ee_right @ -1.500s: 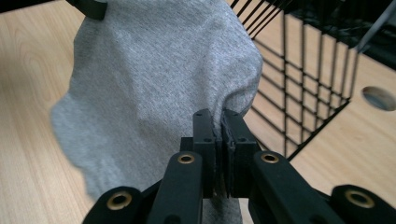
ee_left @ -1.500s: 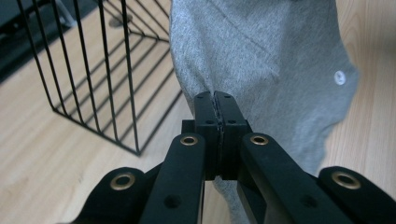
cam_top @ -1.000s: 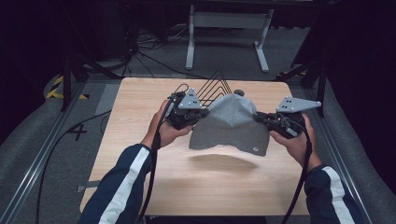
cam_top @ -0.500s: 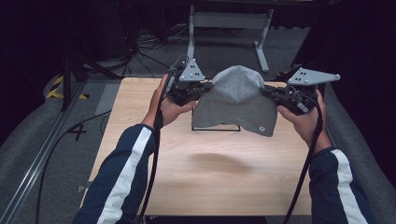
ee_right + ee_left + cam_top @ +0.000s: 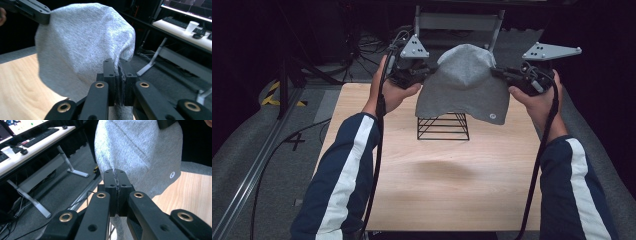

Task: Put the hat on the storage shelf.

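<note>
I hold a grey beanie (image 5: 464, 85) stretched in the air above a black wire stand (image 5: 443, 126), my left gripper (image 5: 424, 74) and right gripper (image 5: 499, 73) each pinching one edge, forearms raised and level.

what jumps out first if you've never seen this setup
A grey knit hat hangs in the air above the far end of the wooden table, pinched at its sides by the left tongs and the right tongs. Under it stands a black wire stand.

A wooden table (image 5: 412, 185) bears a black wire rack (image 5: 443, 126).
</note>
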Tool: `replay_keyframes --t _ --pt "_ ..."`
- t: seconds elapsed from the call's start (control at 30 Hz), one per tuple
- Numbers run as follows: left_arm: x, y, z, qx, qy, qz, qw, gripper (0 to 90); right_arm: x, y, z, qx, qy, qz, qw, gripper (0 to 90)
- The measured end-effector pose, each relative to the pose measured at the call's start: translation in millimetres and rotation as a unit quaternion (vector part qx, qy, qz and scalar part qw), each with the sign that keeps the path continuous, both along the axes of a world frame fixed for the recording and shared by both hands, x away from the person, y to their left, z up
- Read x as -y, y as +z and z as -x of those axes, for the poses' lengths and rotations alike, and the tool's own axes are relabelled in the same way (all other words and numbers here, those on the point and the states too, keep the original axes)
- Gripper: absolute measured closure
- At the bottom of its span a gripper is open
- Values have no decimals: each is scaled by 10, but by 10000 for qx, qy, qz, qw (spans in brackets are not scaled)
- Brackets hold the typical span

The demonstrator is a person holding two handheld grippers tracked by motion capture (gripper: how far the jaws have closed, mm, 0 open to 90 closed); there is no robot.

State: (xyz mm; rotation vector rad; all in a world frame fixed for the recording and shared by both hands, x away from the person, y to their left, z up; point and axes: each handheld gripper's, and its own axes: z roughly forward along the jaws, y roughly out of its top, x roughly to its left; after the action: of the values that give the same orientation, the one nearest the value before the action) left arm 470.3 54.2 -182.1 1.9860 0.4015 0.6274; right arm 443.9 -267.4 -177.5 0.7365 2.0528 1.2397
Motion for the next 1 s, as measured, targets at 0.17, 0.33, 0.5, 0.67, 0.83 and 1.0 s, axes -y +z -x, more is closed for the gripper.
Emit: replay_keyframes --t 0.17,0.33,0.5,0.67,0.83,1.0 --pt "-35 67 -129 -27 160 92 9998 897 -89 104 -187 72 -11 13 10000 856" --pt "-44 90 -243 -12 290 61 9996 897 -146 144 -313 94 -32 -5 10000 856" --pt "-40 36 -358 -104 361 28 9993 896 -183 114 -437 36 -77 -10 10000 856" --pt "-48 -40 -458 -207 438 49 9988 897 -204 31 -551 -67 -81 -37 9999 856" --pt "-75 -106 -503 -269 419 18 9988 896 -224 -33 -608 -148 -20 -73 9999 856" --pt "-132 -162 -486 -360 359 160 9986 896 -237 -87 -601 -192 59 -69 9998 856"
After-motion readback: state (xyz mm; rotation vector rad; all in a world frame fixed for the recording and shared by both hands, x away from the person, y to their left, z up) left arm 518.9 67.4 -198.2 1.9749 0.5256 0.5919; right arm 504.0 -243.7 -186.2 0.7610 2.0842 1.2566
